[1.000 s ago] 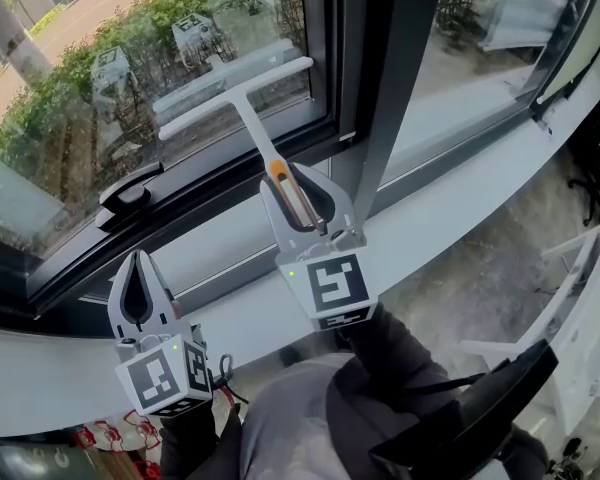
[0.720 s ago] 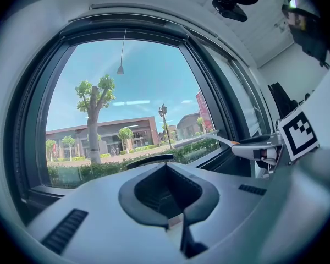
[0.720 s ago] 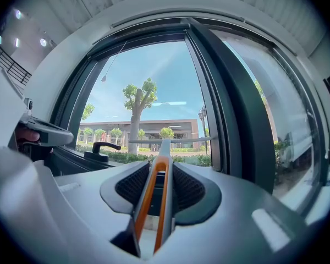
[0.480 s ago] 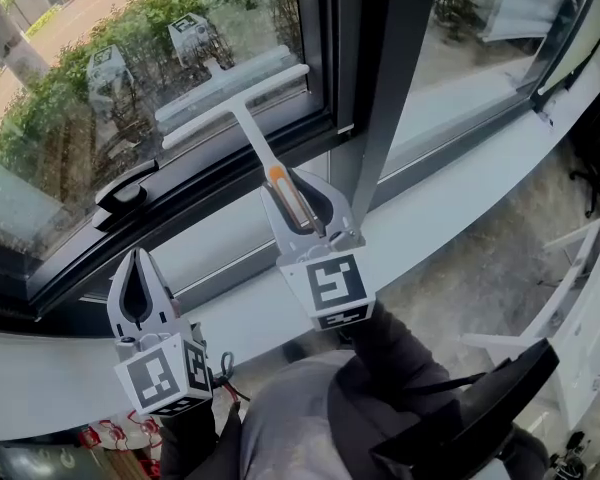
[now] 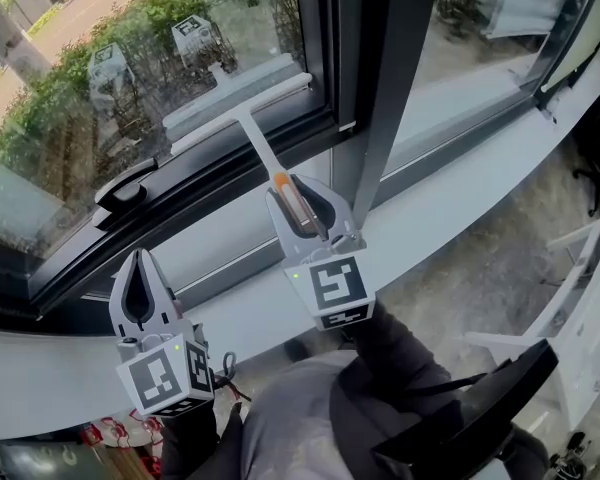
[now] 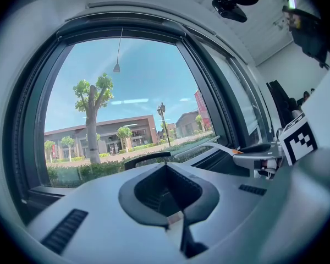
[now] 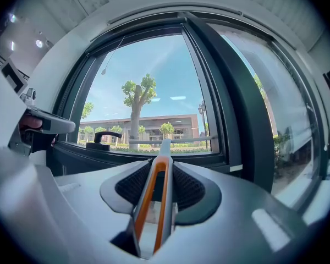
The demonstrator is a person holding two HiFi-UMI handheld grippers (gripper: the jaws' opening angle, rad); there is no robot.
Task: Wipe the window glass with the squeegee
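A person at a window holds the right gripper [image 5: 302,200] raised and reaching forward over the white sill [image 5: 460,208], its jaws clamped on the orange-trimmed handle of a white T-shaped squeegee [image 5: 255,133]. The squeegee's long blade lies across the lower part of the window glass [image 5: 100,98], just above the dark bottom frame and to the left of the black mullion [image 5: 385,88] (its reflection shows in the pane right beside it). The right arm, in a grey sleeve [image 5: 400,358], stretches up from the body toward the pane. The left gripper [image 5: 138,264] hangs lower and nearer the body, pointing up at the frame below the black window handle [image 5: 125,190], its jaws pressed together with nothing between them. Trees, hedges and low buildings stand beyond the glass.
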